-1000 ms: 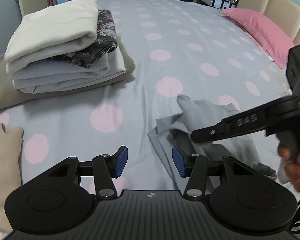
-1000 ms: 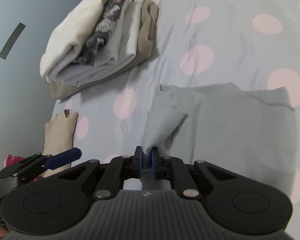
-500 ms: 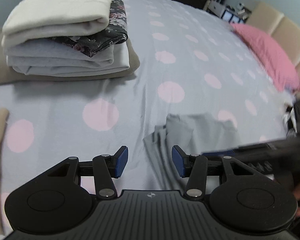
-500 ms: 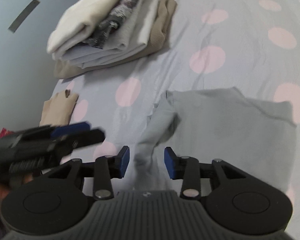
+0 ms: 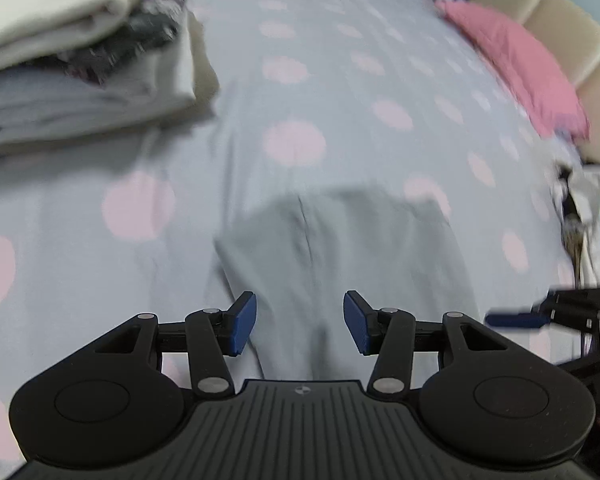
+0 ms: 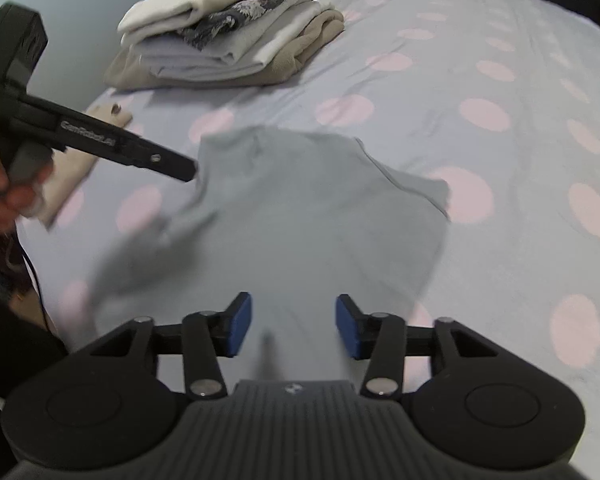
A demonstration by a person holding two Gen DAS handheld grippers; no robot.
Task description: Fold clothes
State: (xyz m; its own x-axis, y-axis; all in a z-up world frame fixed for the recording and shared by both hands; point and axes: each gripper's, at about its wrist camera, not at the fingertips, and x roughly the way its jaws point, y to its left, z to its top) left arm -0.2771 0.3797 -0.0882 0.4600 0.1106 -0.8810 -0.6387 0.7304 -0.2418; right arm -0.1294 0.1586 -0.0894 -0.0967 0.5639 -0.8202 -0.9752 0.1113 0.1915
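Left wrist view
Left tool (image 5: 299, 322): its blue pads stand apart at a middling width with nothing pressed between them; it points steeply down at the bed.
Garment: the plain grey, soft cotton top (image 5: 340, 256) lies flat on the bed directly ahead of and under the left tool, one fold line running away from the pads.
Bed: a pale grey sheet with pink dots (image 5: 340, 92) carries everything.
Finished pile: the stack of folded clothes, cream on top, a dark floral piece, white and beige below (image 5: 80, 60), sits ahead and well to the left of the tool.
Other tool: the right tool's blue tip shows at the right edge, beside the garment.
Pillow: a pink pillow (image 5: 516, 68) lies far ahead to the right.

Right wrist view
Right tool (image 6: 293, 328): its jaws have just been opening and now stand apart; the grey top (image 6: 320, 216) lies beneath them, not pinched.
Left tool from here: a black arm held in a hand (image 6: 4, 196), its tip at the garment's far-left corner.
Loose sleeve: a rumpled fold trails ahead-left of the right tool.

Risks
Uneven fold: likely if either tool pinches one layer only, since the cloth is thin and limp.
Dragging: a low sweep could bunch the sheet with the garment.
Blur: the fabric edges are smeared, so the exact hem line cannot be told.
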